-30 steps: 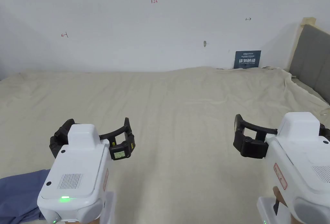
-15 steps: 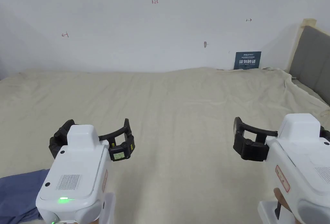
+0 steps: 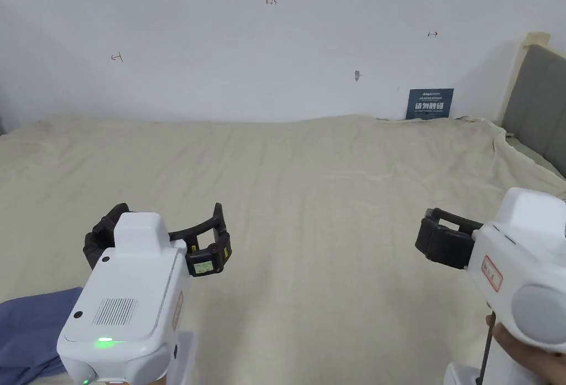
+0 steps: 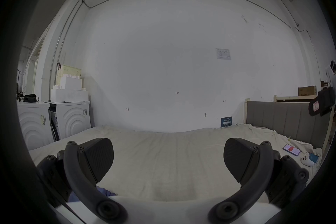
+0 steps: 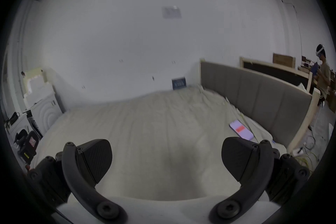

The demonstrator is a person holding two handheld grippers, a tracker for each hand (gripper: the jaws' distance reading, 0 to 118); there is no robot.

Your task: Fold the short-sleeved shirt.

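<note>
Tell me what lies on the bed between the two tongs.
Nothing: in the head view, bare beige bedsheet stretches between the left tongs and right tongs.

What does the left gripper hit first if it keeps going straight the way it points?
Probably nothing close: the left gripper, jaws open, points across the bare bed sheet toward the white wall. Depth is unclear; with a slight downward tilt, the sheet comes first.
</note>
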